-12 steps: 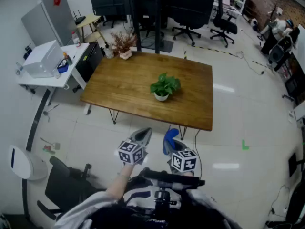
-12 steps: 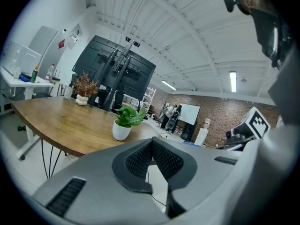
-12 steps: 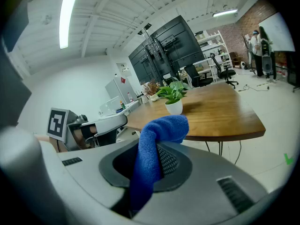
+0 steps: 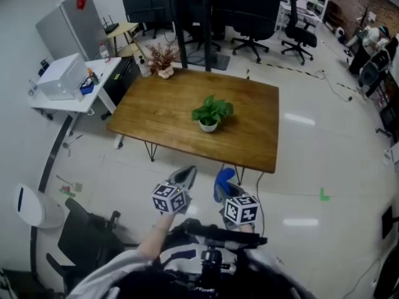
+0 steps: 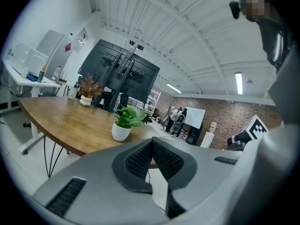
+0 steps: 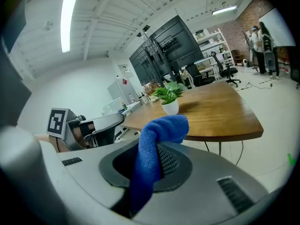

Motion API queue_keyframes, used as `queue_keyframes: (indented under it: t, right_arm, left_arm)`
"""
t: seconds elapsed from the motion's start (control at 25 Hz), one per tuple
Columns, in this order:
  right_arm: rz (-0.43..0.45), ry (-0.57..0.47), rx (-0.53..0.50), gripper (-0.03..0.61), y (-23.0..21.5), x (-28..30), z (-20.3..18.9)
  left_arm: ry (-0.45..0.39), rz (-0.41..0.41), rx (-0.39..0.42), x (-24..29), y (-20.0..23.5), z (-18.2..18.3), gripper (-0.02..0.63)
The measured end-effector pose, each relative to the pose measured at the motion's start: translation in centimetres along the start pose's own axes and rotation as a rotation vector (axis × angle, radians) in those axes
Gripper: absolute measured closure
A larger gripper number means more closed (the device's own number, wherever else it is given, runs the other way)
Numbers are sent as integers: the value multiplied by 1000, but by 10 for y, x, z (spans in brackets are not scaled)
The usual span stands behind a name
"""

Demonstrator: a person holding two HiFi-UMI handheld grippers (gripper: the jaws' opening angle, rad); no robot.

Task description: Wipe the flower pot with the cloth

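— Where is the small white flower pot point(image 4: 208, 126) with the green leafy plant being carried?
— It is being borne near the middle of the brown wooden table point(image 4: 156, 114), well apart from every edge, and it is being ringed by bare tabletop.
— And the blue cloth point(image 6: 151, 158)?
— It is being pinched between the closed jaws of the right gripper point(image 4: 225, 180), short of the table's near edge, over open pale floor point(image 4: 299, 185). The left gripper point(image 4: 186, 174) is being held just beside it, its jaws pressed together on nothing.
— Is the way being blocked?
— A dried plant in a pale pot point(image 4: 164, 61) is being borne at the table's far left corner. Black posts point(image 4: 206, 23) and office chairs point(image 4: 299, 30) are being shown beyond the table. In the head view the flower pot's rim is being largely covered by leaves.
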State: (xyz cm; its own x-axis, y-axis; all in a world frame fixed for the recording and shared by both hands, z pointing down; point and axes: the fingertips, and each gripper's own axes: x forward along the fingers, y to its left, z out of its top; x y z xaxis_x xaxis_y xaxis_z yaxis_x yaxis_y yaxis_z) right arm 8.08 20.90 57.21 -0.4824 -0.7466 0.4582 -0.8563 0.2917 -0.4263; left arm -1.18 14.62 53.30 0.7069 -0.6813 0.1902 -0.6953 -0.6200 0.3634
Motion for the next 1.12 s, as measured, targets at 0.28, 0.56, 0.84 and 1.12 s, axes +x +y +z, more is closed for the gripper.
queue_keyframes:
  t: [0.28,0.56,0.84,1.12]
  right_arm:
    - [37,17,16,522,-8,7,-4]
    - [46,18,30,522,-20,28,11]
    - [-16,28,30,522,-42,76,40]
    - [-128,9,62,522,-66,131,87]
  left_arm:
    - [28,40,-2,-1,3,-10,606]
    - [56,52,5,16,19,-9,606]
    - [76,13,-1,60,66,4,606]
    - [100,-43,2,117,135,40,606]
